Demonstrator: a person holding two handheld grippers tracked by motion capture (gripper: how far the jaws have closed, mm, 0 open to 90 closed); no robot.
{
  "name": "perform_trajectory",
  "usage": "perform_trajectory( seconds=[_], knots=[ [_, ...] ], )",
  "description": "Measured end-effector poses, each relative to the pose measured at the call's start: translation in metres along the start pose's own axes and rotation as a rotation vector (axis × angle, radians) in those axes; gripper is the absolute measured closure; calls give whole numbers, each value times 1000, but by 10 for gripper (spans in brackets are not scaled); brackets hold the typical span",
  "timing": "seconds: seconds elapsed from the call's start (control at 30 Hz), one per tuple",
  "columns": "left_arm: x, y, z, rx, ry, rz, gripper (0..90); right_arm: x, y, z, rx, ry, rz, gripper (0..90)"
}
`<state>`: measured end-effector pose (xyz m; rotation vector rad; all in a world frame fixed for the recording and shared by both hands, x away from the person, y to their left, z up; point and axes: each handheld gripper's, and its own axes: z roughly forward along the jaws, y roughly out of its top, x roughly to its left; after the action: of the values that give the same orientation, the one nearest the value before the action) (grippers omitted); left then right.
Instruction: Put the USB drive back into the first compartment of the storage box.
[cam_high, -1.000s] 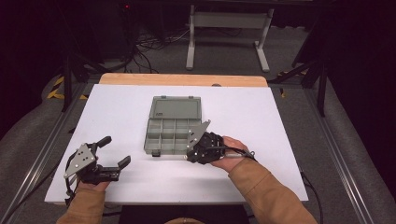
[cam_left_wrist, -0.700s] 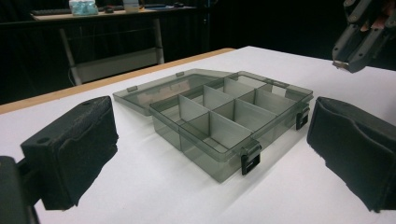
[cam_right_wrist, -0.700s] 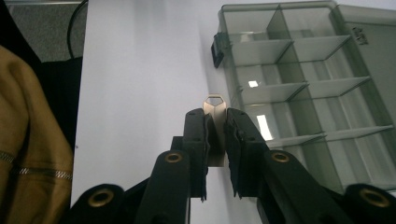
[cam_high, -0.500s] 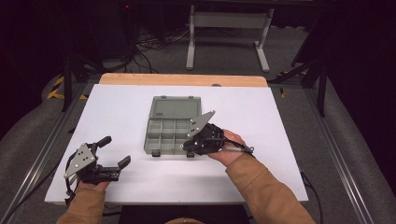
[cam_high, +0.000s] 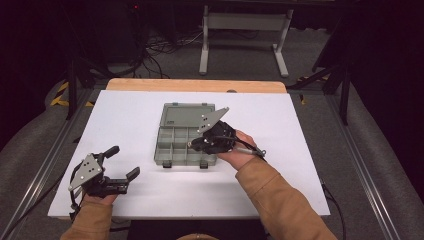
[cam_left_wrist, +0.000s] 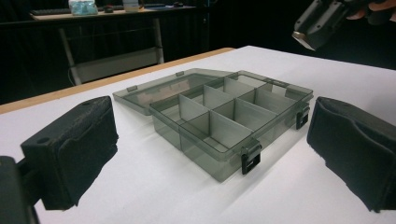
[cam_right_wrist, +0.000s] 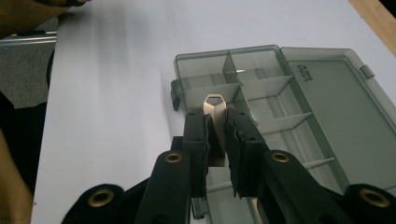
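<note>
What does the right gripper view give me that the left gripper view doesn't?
Right gripper view: the right gripper shut on a small silver metal piece, held over the organizer box.

Left gripper view: the left gripper open, low on the white table, and the box's front latches.

Both: the open box with empty compartments and its lid laid flat.

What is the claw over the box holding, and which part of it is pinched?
The right claw is shut on a small flat metal piece, gripping its lower part so its pointed end sticks out above the open box. The left claw is open, holding nothing.
</note>
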<state>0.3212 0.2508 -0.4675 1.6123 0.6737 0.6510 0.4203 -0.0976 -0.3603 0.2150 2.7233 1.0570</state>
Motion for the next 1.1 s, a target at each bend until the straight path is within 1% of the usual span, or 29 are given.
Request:
perform_trajectory(
  seconds=[0.13,0.33,0.4,0.47,0.6,0.67,0.73,0.83,0.87,0.93,1.03,1.1],
  knots=[
    [0,0,0,1,-1,4,24,-6,7,3,-22,-5,7,788],
    [0,0,0,-1,-2,1,24,-14,16,11,-36,-11,12,787],
    [1,0,-1,-1,-1,3,24,-18,21,18,-42,-16,10,787],
    [1,0,-1,3,2,4,23,-19,22,19,-43,-16,12,788],
    [1,0,-1,0,-1,2,23,-24,27,30,-50,-21,22,787],
    [1,0,0,-3,-3,2,24,-25,27,31,-53,-22,26,787],
    [1,0,0,-1,-3,-1,24,-30,30,38,-64,-27,31,787],
    [1,0,0,-1,-4,-3,24,-32,31,41,-71,-30,39,787],
    [2,0,0,-4,-4,-3,24,-35,33,46,-78,-35,44,787],
    [2,0,-1,-3,-4,-1,24,-36,33,47,-79,-35,46,787],
    [2,0,-1,-7,-6,-7,23,-41,35,56,-86,-36,63,786],
    [2,0,-1,-7,-6,-7,24,-42,35,58,-88,-36,64,787]
  ],
)
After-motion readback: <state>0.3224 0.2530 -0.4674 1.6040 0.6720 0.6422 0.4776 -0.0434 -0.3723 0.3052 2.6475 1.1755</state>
